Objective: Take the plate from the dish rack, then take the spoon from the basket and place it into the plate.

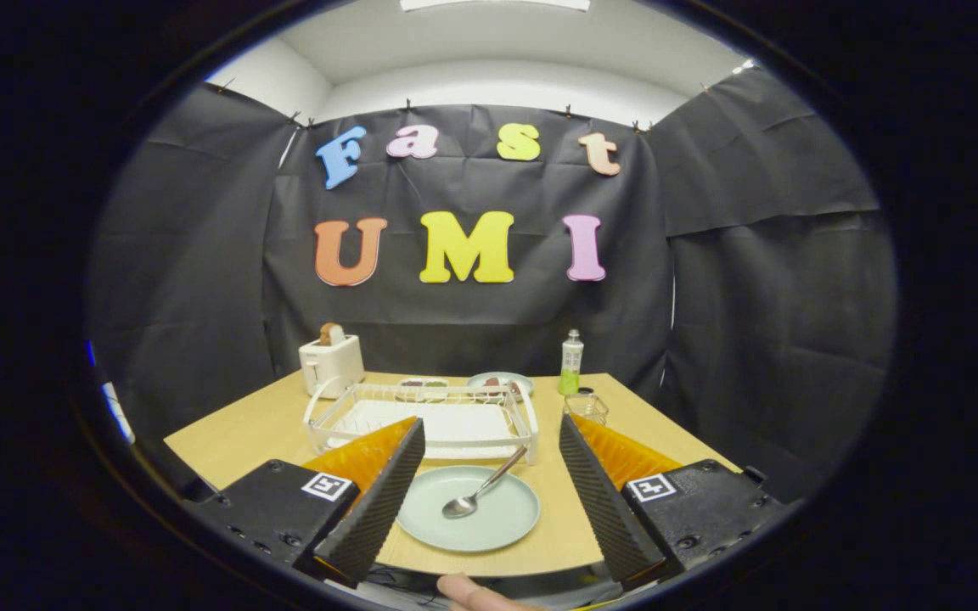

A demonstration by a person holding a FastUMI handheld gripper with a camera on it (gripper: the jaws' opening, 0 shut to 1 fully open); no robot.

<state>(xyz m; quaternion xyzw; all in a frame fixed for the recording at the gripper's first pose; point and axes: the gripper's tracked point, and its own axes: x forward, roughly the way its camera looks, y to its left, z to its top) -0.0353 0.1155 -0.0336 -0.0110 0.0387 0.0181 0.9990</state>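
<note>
In the gripper view we see our gripper [485, 488] with its two fingers spread wide apart, and they hold nothing. Between the fingers, on the light wooden table [234, 433], lies a round pale green plate [489, 522]. A silver spoon [482, 485] rests in the plate, with its bowl down on the plate and its handle leaning up over the far rim, toward the dish rack. The white wire dish rack [421, 416] stands just beyond the plate, and part of it sits behind the left finger. Near the right finger, a little past its tip, we see a small wire basket [587, 407]. Behind the basket stands a bottle [571, 363] with green liquid inside. At the far left of the table is a white toaster [332, 363] with a slice of bread poking out of the top. Behind the rack there is another pale plate [499, 382] with something dark on it, but it is too small for us to tell what. Below the plate, at the near edge of the table, a fingertip [468, 590] of a person peeks in.
</note>
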